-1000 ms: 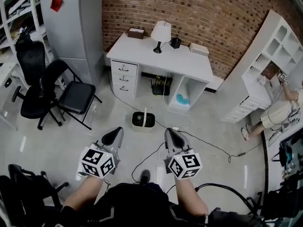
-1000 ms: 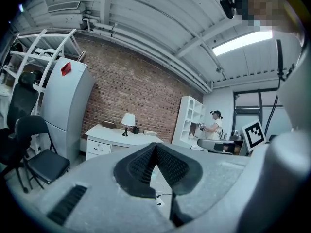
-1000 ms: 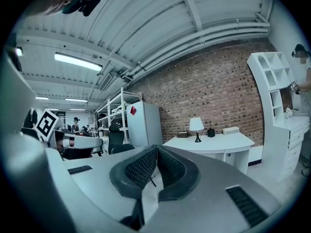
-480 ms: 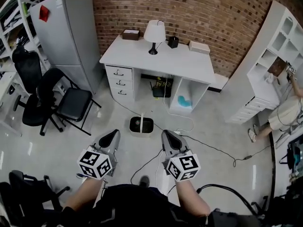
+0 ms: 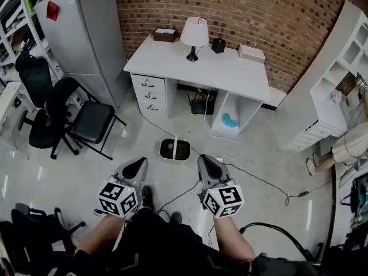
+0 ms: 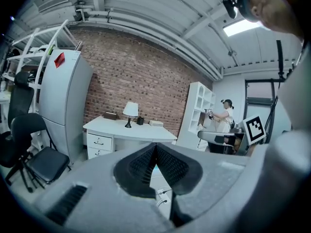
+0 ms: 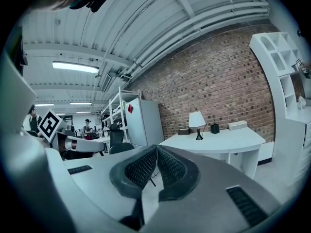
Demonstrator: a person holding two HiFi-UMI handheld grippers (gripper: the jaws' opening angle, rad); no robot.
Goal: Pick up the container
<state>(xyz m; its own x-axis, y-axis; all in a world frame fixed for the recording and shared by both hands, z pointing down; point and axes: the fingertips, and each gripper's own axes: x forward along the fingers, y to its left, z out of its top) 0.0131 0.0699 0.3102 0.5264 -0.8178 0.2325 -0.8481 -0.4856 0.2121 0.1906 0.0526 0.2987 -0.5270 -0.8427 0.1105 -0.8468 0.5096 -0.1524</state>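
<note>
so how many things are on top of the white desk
4: brown box back left, lamp beside it, black pot next, white box far right. None looks hidden.

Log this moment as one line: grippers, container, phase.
left gripper: shut, empty | right gripper: shut, empty | container: on floor ahead of both grippers, untouched | phase: pre-grasp

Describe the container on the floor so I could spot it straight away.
Find the white desk against the brick wall. On the grey floor in front of it sits the container: a small pale-rimmed tub, dark inside, with a white handle across the top. Only cables lie near it.
</note>
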